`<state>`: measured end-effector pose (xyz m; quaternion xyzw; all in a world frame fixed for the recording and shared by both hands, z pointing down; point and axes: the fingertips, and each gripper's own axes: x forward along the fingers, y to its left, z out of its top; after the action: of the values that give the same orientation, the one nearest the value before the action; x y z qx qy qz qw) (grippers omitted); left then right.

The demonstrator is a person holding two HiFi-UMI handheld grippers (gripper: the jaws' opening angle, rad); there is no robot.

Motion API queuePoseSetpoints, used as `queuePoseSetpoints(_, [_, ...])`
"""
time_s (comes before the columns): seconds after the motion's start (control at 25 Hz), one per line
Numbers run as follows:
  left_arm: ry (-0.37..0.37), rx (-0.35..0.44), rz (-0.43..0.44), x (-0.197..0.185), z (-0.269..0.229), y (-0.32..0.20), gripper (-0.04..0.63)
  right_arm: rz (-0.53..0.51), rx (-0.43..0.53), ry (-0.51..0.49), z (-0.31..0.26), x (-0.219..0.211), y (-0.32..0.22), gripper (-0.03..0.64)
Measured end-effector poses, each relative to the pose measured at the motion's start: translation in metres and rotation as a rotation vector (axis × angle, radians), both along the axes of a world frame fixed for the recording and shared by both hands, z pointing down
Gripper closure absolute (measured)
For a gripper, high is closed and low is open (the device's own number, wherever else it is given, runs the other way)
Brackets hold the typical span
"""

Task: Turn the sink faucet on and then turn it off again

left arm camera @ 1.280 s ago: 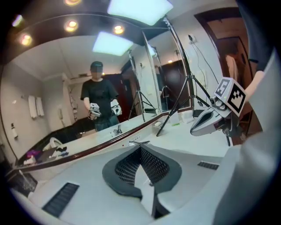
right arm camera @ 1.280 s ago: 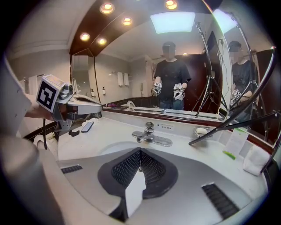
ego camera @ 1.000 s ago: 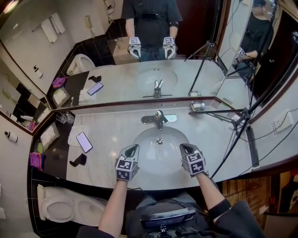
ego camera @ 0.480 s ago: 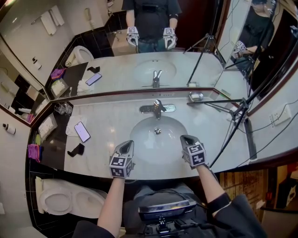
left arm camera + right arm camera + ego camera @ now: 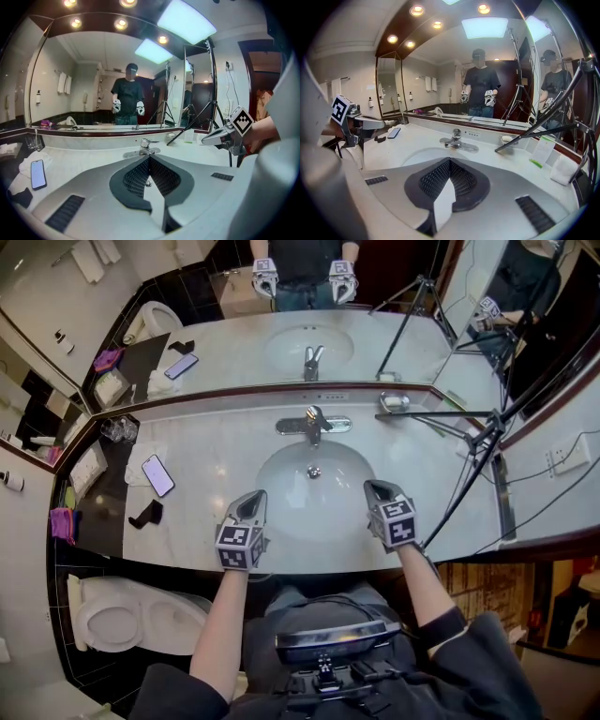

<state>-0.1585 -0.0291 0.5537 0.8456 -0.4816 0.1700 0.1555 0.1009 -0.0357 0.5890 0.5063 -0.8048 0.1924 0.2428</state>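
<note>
Faucet across the basin, well ahead of left gripper and right gripper (both closed, empty)

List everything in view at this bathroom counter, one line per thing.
counter: one, white marble, below the mirror
sink basin: one, white, middle of counter
faucet: one, chrome, behind the basin
phone: one, pale screen, left of basin
small black object: one, black, counter's left edge
soap dish: one, silvery, right of faucet
tripod: one, black, over counter's right side
toilet: one, white, lower left
left tool: one, grey, shut and empty, by basin's front left
right tool: one, grey, shut and empty, by basin's front right
</note>
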Motion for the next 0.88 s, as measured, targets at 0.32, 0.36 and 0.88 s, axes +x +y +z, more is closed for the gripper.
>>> queuePoseSetpoints(0.32, [-0.006,-0.01,0.004,0.001,0.005,-0.007,0.594,-0.012,-0.007,0.007,-0.001,-0.003,-0.009,0.6])
queuePoseSetpoints(0.36, [-0.007,-0.005,0.003,0.0,0.003,-0.009,0.594,-0.014,-0.008,0.007,-0.001,-0.004,-0.011,0.6])
queuePoseSetpoints(0.88, [-0.036,-0.013,0.072,0.029,0.011,-0.043,0.497,-0.024,-0.049,-0.003,0.019,-0.007,-0.029,0.6])
